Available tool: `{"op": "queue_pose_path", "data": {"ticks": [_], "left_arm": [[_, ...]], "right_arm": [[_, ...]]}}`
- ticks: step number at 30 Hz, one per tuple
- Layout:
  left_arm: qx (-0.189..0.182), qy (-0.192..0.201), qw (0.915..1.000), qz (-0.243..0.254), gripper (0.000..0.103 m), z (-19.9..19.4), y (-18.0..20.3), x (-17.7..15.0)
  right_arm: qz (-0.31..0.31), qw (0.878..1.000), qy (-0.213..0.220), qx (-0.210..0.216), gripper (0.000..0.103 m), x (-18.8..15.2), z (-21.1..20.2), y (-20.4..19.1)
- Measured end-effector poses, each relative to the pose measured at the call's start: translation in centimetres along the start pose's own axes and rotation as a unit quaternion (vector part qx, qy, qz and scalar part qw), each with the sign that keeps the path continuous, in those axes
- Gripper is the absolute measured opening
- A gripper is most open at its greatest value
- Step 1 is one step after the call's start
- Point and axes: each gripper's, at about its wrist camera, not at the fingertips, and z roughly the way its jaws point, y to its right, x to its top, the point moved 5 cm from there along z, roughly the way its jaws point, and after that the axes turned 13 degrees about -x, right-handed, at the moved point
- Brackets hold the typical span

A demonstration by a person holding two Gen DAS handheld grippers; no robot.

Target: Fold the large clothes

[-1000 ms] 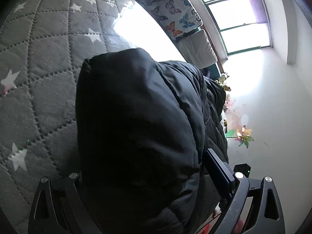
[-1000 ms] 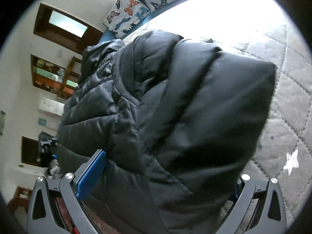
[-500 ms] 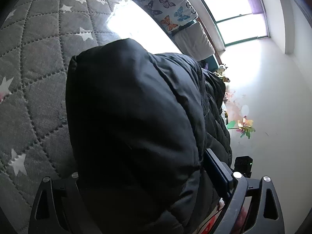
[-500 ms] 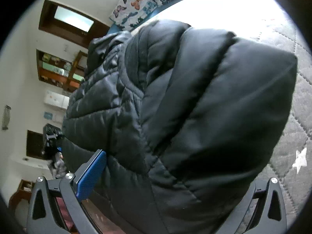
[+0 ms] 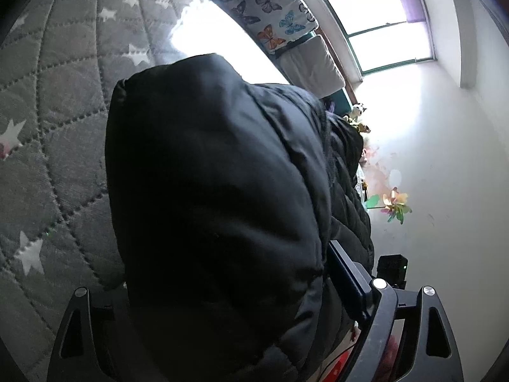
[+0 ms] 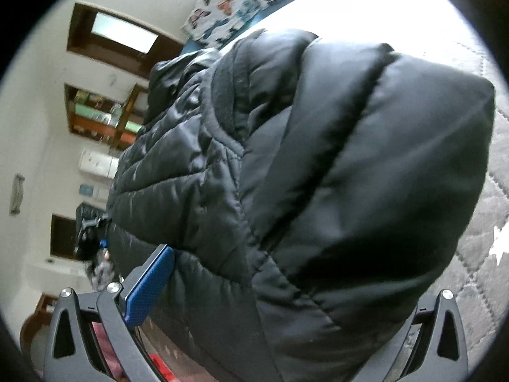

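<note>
A black puffer jacket (image 5: 216,197) fills the left wrist view and hangs over the grey quilted bedspread (image 5: 57,102). My left gripper (image 5: 229,289) is shut on a thick fold of it; one blue pad (image 5: 345,278) shows at the right, the other is hidden under the fabric. In the right wrist view the same jacket (image 6: 318,191) bulges between the jaws. My right gripper (image 6: 286,299) is shut on it, with one blue pad (image 6: 149,289) showing at the left.
Butterfly-print pillows (image 5: 270,16) and a white pillow (image 5: 311,63) lie at the head of the bed below a bright window (image 5: 381,25). A white wall with a pinwheel (image 5: 394,205) is at the right. Wooden shelves (image 6: 105,114) stand beyond the bed.
Both grippers keep their hold. The jacket fold has shifted a little and fills more of the right wrist view; the bedspread slid slightly in the left wrist view.
</note>
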Motion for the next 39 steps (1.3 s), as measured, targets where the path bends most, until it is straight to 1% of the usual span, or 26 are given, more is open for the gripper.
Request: {"op": "queue_pose_path", "data": {"ticks": [3, 6, 9, 11, 13, 15, 18, 20, 21, 22, 24, 25, 26, 27, 28, 29, 30, 31, 32, 33, 35, 39], "left_arm": [[-0.001, -0.007, 0.9999, -0.008, 0.093, 0.2, -0.5, 0.4], [-0.002, -0.013, 0.9998, -0.015, 0.095, 0.5, -0.7, 0.8], [0.004, -0.009, 0.9998, -0.015, 0.093, 0.7, -0.3, 1.0], [0.004, -0.004, 1.0000, -0.003, 0.087, 0.4, 0.4, 0.8], [0.001, -0.002, 1.0000, 0.005, 0.086, 0.0, 0.5, 0.4], [0.000, -0.009, 0.9999, 0.007, 0.086, 0.1, 0.3, 0.6], [-0.004, -0.018, 0.9998, -0.011, 0.089, 0.8, -0.8, 1.3], [-0.004, -0.022, 0.9995, -0.020, 0.095, 1.5, -1.2, 1.9], [-0.008, -0.024, 0.9994, -0.024, 0.096, 1.7, -1.3, 2.1], [-0.010, -0.024, 0.9993, -0.026, 0.096, 1.8, -1.3, 2.3], [-0.006, -0.019, 0.9993, -0.031, 0.096, 1.9, -1.3, 2.6], [-0.001, -0.015, 0.9994, -0.032, 0.094, 2.0, -1.2, 2.7], [0.007, -0.008, 0.9995, -0.030, 0.090, 1.9, -1.1, 2.6], [0.014, -0.001, 0.9996, -0.024, 0.086, 1.9, -0.6, 2.5], [0.019, 0.005, 0.9997, -0.016, 0.078, 2.0, 0.1, 2.3], [0.029, 0.015, 0.9995, -0.002, 0.072, 1.8, 1.0, 2.2], [0.034, 0.022, 0.9992, 0.008, 0.070, 1.8, 1.7, 2.2], [0.040, 0.027, 0.9987, 0.020, 0.065, 1.8, 2.6, 2.1], [0.044, 0.029, 0.9982, 0.030, 0.063, 1.9, 3.6, 2.0], [0.043, 0.029, 0.9980, 0.037, 0.062, 2.0, 4.6, 1.9], [0.040, 0.027, 0.9976, 0.051, 0.058, 2.5, 6.4, 1.7], [0.021, 0.011, 0.9961, 0.085, 0.056, 5.8, 11.4, 1.3]], "right_arm": [[0.014, 1.000, 0.001, 0.017, 0.103, 0.7, 0.1, 0.7], [0.010, 1.000, 0.005, 0.019, 0.103, 0.9, 0.1, 0.9], [0.012, 1.000, 0.008, 0.021, 0.103, 0.8, -0.1, 1.0], [0.013, 1.000, 0.016, 0.021, 0.096, 0.4, -0.9, 1.0], [0.012, 0.999, 0.020, 0.035, 0.082, 0.0, -1.8, 1.0], [0.014, 0.999, 0.011, 0.048, 0.080, -0.4, -2.0, 1.2], [0.012, 0.998, 0.007, 0.054, 0.081, -0.2, -1.2, 1.1], [0.017, 0.998, 0.002, 0.056, 0.086, 0.3, -0.5, 1.2], [0.021, 0.998, -0.003, 0.060, 0.091, 0.4, 0.1, 1.3], [0.025, 0.997, -0.004, 0.069, 0.092, 0.5, 0.3, 1.4], [0.025, 0.997, 0.000, 0.072, 0.092, 0.7, 0.3, 1.4], [0.026, 0.997, 0.002, 0.071, 0.092, 0.6, 0.3, 1.3], [0.024, 0.997, 0.005, 0.068, 0.090, 0.4, 0.1, 1.3], [0.023, 0.997, 0.010, 0.068, 0.085, 0.3, -0.1, 1.2], [0.021, 0.997, 0.019, 0.071, 0.076, -0.3, -0.8, 1.1], [0.020, 0.996, 0.030, 0.076, 0.072, -0.5, -1.6, 0.8], [0.020, 0.996, 0.039, 0.080, 0.062, -0.7, -2.1, 0.6], [0.020, 0.995, 0.047, 0.081, 0.056, -0.8, -2.9, 0.4], [0.016, 0.995, 0.055, 0.077, 0.055, -0.9, -3.4, 0.2], [0.007, 0.995, 0.068, 0.066, 0.053, -1.1, -4.4, -0.2], [-0.004, 0.994, 0.089, 0.057, 0.050, -1.0, -6.1, -0.6], [-0.019, 0.990, 0.134, 0.039, 0.048, -1.0, -10.8, -0.1]]}}
